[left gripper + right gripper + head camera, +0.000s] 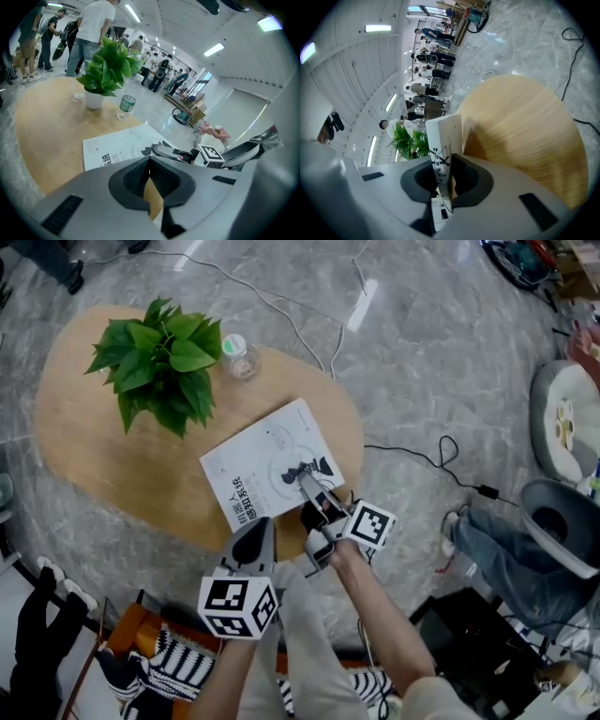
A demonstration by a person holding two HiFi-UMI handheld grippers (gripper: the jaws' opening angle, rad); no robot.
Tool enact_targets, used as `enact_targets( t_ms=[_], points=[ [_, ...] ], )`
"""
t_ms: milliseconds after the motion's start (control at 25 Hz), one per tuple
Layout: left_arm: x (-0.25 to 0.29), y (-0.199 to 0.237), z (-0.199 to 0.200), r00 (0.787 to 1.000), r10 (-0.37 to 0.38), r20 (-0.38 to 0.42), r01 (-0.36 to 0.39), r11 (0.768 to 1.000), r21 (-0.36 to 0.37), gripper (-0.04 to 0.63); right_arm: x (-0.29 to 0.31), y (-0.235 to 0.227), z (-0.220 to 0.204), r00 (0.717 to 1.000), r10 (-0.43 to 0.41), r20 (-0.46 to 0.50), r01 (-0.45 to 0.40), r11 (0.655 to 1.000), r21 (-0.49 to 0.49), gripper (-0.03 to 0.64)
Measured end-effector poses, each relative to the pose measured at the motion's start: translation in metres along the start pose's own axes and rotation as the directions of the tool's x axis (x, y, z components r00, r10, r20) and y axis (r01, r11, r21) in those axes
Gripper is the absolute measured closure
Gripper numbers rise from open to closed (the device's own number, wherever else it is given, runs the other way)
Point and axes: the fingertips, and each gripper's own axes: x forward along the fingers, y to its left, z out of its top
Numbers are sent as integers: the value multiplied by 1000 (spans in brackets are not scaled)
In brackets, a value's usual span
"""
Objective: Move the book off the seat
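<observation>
A white book (267, 465) with black print lies flat over the near right part of the oval wooden table (94, 446). My right gripper (312, 486) is shut on the book's near right corner. In the right gripper view the book's edge (446, 136) runs between the pads of that gripper (444, 174). My left gripper (256, 532) hovers at the table's near edge, just short of the book. Its jaws (150, 165) are shut with nothing in them. From the left gripper view the book (117, 150) and the right gripper (164, 151) show ahead.
A potted green plant (159, 357) and a glass jar (239, 354) stand on the table's far side. Cables (441, 460) trail over the marble floor. A person's jeans leg (487, 540) and a grey chair (562, 521) are at the right, and a striped cushion (178, 662) lies below.
</observation>
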Motion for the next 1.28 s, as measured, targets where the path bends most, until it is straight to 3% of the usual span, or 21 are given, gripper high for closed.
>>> enact_targets(
  t_ms=[200, 360, 520, 640, 800, 920, 1120, 1280],
  points=[
    [2, 1, -5, 1000, -1, -13, 1, 1000, -4, 586, 4, -10, 2, 999, -52, 10, 52, 998, -18, 571],
    [4, -1, -8, 1000, -5, -19, 5, 1000, -2, 586, 0, -32, 10, 982, -178, 59, 177, 984, 17, 571],
    [6, 1, -13, 999, -13, -31, 13, 1000, -11, 586, -2, -42, 17, 943, -318, 100, 323, 946, -38, 556],
    [6, 5, -15, 999, -10, -34, 10, 1000, -13, 586, -6, -45, 20, 918, -375, 125, 384, 922, -52, 460],
    [6, 6, -18, 999, -17, -39, 16, 1000, -21, 586, -26, -61, 26, 855, -487, 179, 498, 867, -18, 453],
    [5, 5, -19, 999, -19, -37, 19, 1000, -20, 586, -36, -64, 26, 833, -517, 197, 530, 848, -11, 453],
    [1, 10, -22, 999, -7, -36, 7, 1000, -6, 586, -44, -58, 22, 831, -519, 199, 536, 844, -38, 453],
    [-8, 15, -23, 1000, 8, -29, -9, 1000, -13, 586, -40, -49, 5, 833, -527, 167, 549, 825, -132, 453]
  ],
)
